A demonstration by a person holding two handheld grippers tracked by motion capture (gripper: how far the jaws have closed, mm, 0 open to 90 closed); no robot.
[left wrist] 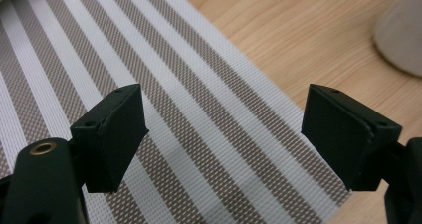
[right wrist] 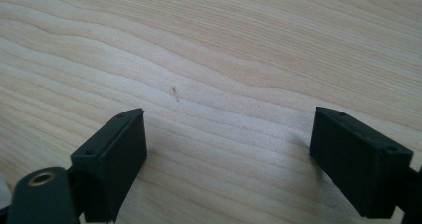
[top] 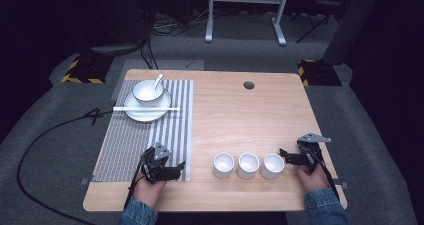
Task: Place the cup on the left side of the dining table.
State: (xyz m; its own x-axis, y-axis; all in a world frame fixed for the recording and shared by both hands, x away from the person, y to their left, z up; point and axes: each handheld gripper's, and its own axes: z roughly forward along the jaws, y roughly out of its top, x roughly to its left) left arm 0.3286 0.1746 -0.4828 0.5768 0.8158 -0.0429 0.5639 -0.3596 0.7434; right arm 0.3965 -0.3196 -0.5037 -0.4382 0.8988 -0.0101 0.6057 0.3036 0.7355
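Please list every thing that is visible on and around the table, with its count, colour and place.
cups: three, white, in a row near the front edge, right of the mat
placemat: one, grey and white stripes, on the left half of the table
plate: one, white, at the far end of the placemat
bowl: one, white, on the plate
spoon: one, white, resting in the bowl
chopsticks: pale, lying across the plate; count unclear
table: one, light wood
left gripper: one, black, jaws open over the near right corner of the placemat
right gripper: one, black, jaws open over bare wood, beside the rightmost cup
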